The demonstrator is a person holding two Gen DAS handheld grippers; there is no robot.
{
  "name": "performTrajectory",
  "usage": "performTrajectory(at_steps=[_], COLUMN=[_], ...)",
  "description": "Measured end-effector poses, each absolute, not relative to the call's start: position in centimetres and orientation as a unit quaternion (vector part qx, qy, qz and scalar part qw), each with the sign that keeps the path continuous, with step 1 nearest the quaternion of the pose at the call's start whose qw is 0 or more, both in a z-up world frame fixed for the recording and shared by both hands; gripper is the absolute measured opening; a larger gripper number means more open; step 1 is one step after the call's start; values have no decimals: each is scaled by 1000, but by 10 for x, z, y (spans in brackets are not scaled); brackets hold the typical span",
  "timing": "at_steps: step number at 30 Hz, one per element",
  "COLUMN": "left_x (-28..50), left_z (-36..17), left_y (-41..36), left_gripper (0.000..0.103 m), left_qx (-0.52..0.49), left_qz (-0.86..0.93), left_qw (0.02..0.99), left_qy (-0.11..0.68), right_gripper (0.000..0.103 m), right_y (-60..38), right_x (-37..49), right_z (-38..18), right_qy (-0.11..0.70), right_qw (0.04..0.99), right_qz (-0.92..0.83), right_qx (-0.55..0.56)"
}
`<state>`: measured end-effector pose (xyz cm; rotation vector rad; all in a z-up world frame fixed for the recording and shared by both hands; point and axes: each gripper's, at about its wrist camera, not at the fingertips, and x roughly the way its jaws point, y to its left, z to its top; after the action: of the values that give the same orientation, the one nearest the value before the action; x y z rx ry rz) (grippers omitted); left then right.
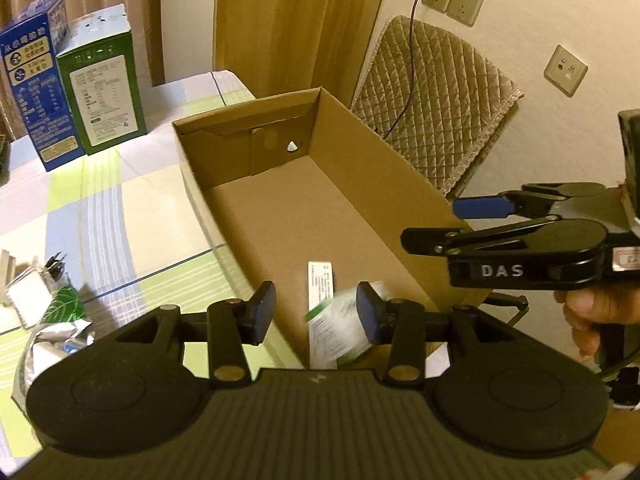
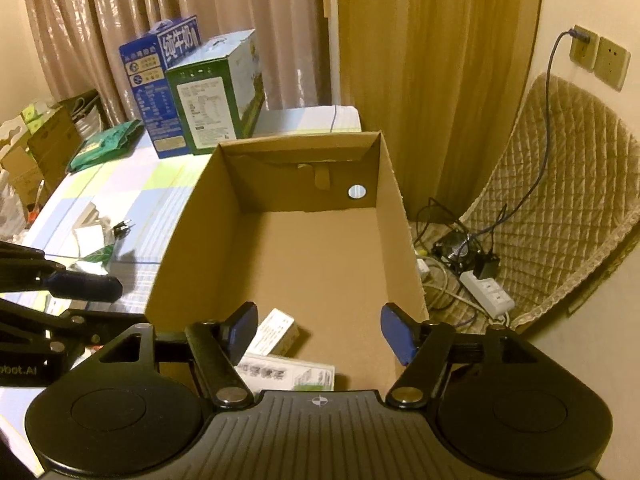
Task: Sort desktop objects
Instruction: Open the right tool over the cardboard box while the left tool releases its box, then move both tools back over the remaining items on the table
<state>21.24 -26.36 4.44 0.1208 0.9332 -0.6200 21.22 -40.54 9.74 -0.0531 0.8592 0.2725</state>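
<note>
An open brown cardboard box (image 1: 360,184) (image 2: 192,240) stands on the checked tablecloth. My left gripper (image 1: 316,312) is open above the box's near end; a blurred white-and-green packet (image 1: 340,328) is just below its right finger, apart from the left pad. A thin white box (image 1: 320,284) lies on the box floor behind it. My right gripper (image 2: 318,328) is open and empty over the box's near end. Below it lie two small white boxes (image 2: 276,332) (image 2: 288,374). The right gripper also shows in the left wrist view (image 1: 432,224).
A blue carton (image 1: 36,88) (image 2: 160,80) and a green carton (image 1: 104,80) (image 2: 216,96) stand at the table's back. Small packets and foil (image 1: 48,320) (image 2: 96,240) lie left of the box. A quilted chair (image 2: 560,200) and power strip (image 2: 486,294) are to the right.
</note>
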Motion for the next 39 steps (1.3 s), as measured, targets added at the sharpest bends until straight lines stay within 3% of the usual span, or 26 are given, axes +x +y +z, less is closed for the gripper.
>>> performTrajectory(at_steps=[12,23,27,39], left_x=[183,160,149,127], left_z=[58,59,60,41], left_y=[-222,-159,-134,-39], left_gripper=[50,76,90,102], left_qx=[58,59,78,127], left_qz=[-282,-253,-240,-169], left_qw=[857,870,877,890], left_qy=[428,419,408,404], right_gripper=[77,91,93,96], right_y=[-381,-342,-324,-275], right_x=[168,131,121,98], right_z=[109,114,115,107], right_qy=[407,402,401,405], right_qw=[900,896,892,878], right_qz=[152,183,200,240], right_qx=[-33,-50,-59,-89])
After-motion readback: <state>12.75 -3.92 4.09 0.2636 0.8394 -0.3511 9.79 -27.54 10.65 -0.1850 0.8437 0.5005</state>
